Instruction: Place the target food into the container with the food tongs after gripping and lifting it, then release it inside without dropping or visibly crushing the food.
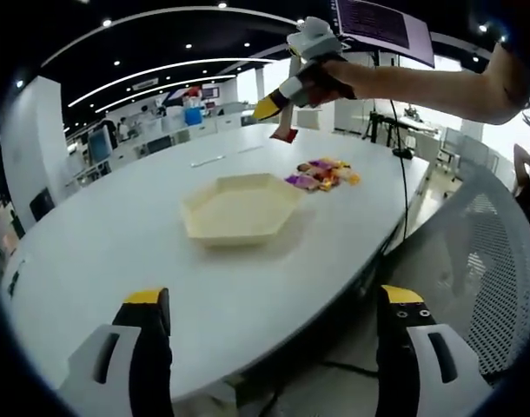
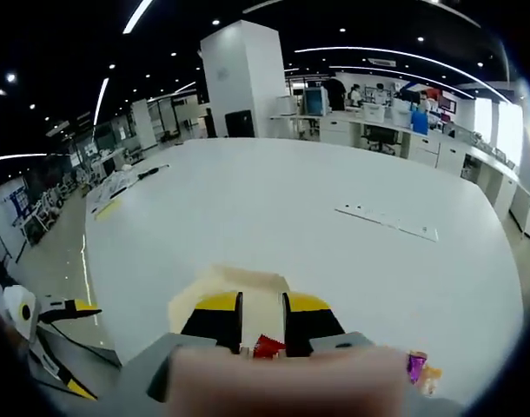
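Yellow-tipped jaws of my left claw (image 1: 274, 326) sit spread and idle at 6 o'clock, over the white surface (image 1: 117, 234). My right claw (image 1: 281, 106) hangs at 12 o'clock, above the hexagonal tray (image 1: 241, 207), pinching a red food piece (image 2: 267, 347) for the drop. Remaining snack pile (image 1: 324, 174) lies at the tray's 2 o'clock.

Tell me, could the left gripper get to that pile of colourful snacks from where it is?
Probably yes: the left gripper is open, and the white table lies bare on the way to the snacks, apart from the tray.
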